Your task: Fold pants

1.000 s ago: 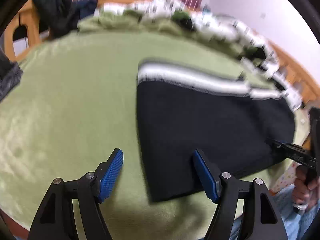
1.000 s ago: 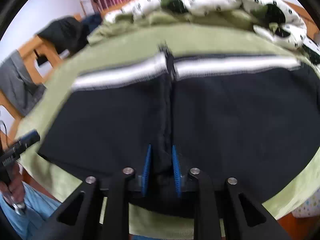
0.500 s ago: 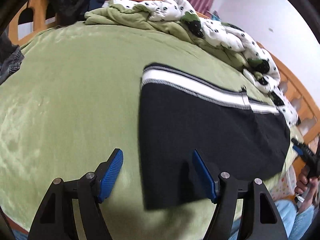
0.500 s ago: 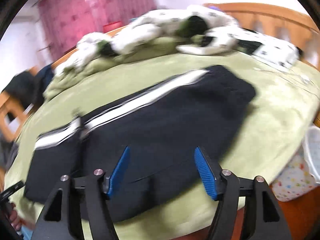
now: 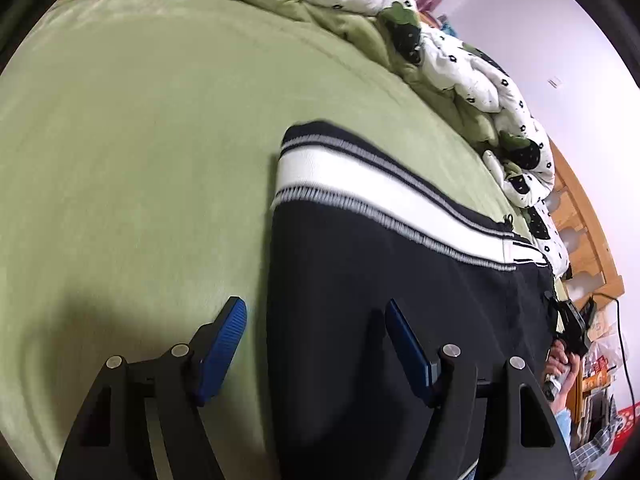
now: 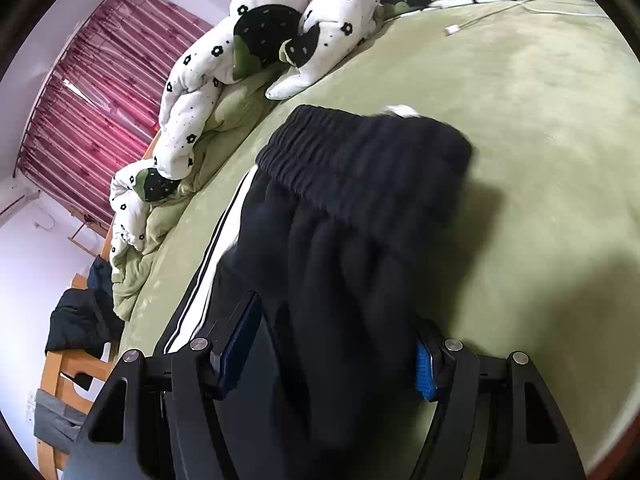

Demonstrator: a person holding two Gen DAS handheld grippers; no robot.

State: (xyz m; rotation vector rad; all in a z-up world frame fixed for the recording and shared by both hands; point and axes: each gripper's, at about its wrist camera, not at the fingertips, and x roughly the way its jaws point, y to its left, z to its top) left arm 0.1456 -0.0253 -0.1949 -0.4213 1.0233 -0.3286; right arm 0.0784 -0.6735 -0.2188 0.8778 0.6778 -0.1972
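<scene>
Two claws hang over a green bed (image 5: 140,140) where black pants (image 5: 380,300) with a white side stripe lie flat. Left claw (image 5: 316,344) is spread wide, empty; its left pad sits over bare bedcover, its right pad over the pants' left end. Right claw (image 6: 332,352) is spread too, straddling the bunched cloth below the ribbed waistband (image 6: 360,160) without pinching it. A flower-print quilt (image 6: 248,40) is heaped along the far edge, and a white cable (image 6: 488,16) lies on the bed beyond the waistband.

Both wrist views close, angled down over green bed (image 5: 140,140), sharing black pants (image 5: 380,300) from opposite ends
</scene>
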